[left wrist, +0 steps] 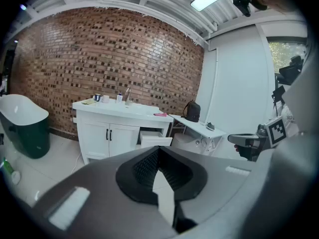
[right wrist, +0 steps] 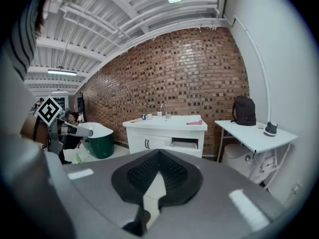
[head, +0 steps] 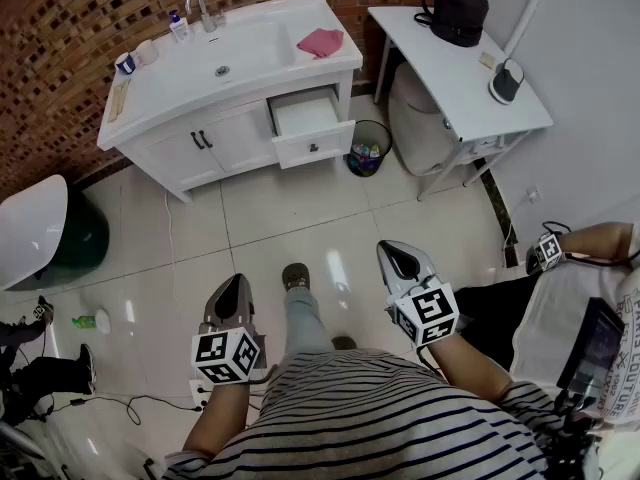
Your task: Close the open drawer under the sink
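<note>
The white sink cabinet [head: 200, 153] stands against the brick wall. Its right-hand drawer [head: 310, 128] is pulled out and looks empty. The same drawer [left wrist: 155, 139] shows small and far off in the left gripper view, and the drawer [right wrist: 185, 144] is likewise distant in the right gripper view. My left gripper [head: 240, 283] [left wrist: 158, 149] is shut with nothing between its jaws. My right gripper [head: 398, 253] [right wrist: 158, 152] is also shut and empty. Both hang over the tiled floor, well short of the cabinet and pointing toward it.
A small waste bin [head: 370, 148] stands just right of the drawer. A white table [head: 450, 68] carrying a black backpack [head: 455, 8] fills the right side. A green-and-white tub [head: 40, 233] sits at the left. A pink cloth [head: 320, 41] lies on the sink top. A cable [head: 130, 403] trails across the floor.
</note>
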`<state>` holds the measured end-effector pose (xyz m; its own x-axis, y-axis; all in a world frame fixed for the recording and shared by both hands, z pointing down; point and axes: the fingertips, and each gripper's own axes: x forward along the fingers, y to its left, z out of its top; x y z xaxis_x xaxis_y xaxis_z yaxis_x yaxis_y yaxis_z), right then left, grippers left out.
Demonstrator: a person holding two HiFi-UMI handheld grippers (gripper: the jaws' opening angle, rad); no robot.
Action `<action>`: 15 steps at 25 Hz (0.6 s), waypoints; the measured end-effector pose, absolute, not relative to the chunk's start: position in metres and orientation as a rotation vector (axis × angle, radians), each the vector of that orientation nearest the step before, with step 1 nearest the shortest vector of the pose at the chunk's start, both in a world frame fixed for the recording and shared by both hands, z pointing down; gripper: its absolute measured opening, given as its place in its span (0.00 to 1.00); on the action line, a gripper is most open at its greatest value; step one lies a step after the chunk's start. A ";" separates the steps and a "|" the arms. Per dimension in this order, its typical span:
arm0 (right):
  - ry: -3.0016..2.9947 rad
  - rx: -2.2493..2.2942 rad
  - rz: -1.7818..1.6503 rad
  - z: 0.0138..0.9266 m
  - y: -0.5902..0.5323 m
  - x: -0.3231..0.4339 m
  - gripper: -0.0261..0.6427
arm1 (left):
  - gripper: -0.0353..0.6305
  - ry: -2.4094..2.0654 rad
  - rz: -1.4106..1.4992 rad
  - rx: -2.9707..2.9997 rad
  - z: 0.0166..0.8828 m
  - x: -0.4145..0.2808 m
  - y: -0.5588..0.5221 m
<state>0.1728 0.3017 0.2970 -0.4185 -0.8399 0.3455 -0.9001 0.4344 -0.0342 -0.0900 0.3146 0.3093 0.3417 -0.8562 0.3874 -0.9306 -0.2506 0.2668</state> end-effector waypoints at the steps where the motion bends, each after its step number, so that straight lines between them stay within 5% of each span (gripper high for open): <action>1: -2.407 1.508 0.320 0.302 0.287 0.169 0.04 | 0.08 -1.553 0.227 2.167 0.314 -0.092 0.299; 15: -2.208 1.604 0.568 0.385 0.080 0.121 0.04 | 0.08 -1.313 0.316 2.231 0.374 -0.107 0.079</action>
